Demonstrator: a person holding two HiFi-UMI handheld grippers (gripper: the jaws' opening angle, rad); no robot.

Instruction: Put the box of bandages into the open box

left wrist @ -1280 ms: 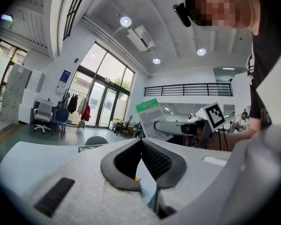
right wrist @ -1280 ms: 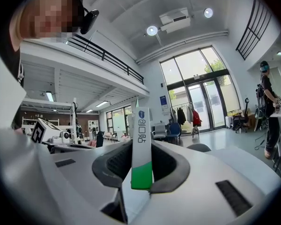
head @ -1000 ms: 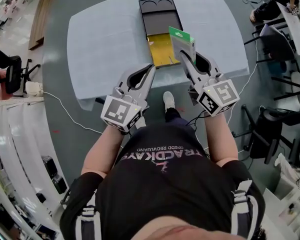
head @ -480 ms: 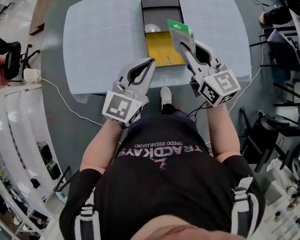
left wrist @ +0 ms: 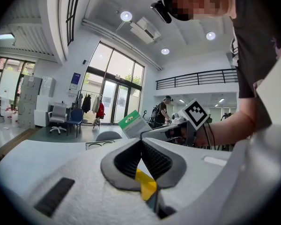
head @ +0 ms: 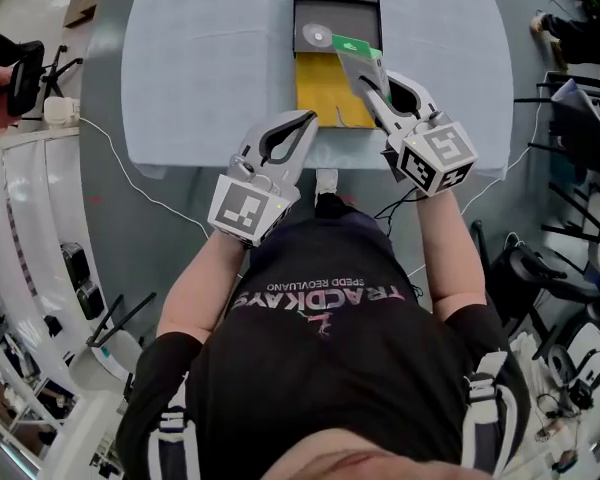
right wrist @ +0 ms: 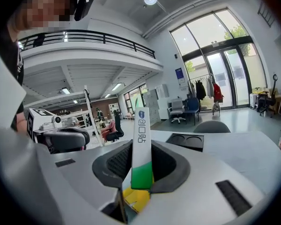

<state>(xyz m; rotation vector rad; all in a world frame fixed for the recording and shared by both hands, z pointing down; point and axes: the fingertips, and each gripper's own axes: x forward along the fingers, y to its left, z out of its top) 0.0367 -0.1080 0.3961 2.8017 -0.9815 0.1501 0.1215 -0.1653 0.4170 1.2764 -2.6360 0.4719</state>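
The bandage box, white with a green end, is held upright in my right gripper, which is shut on it. It hangs over the yellow flap at the near end of the open black box. In the right gripper view the bandage box stands edge-on between the pads, with the black box beyond. My left gripper is shut and empty at the table's near edge, left of the flap. Its view shows the bandage box and the black box ahead.
A pale blue cloth covers the table. A small silver disc lies inside the black box. Office chairs and cables stand right of the table. White shelving runs along the left.
My right gripper has carried the bandage box forward, from beside the yellow flap to over it and closer to the black box. The left gripper has barely shifted.
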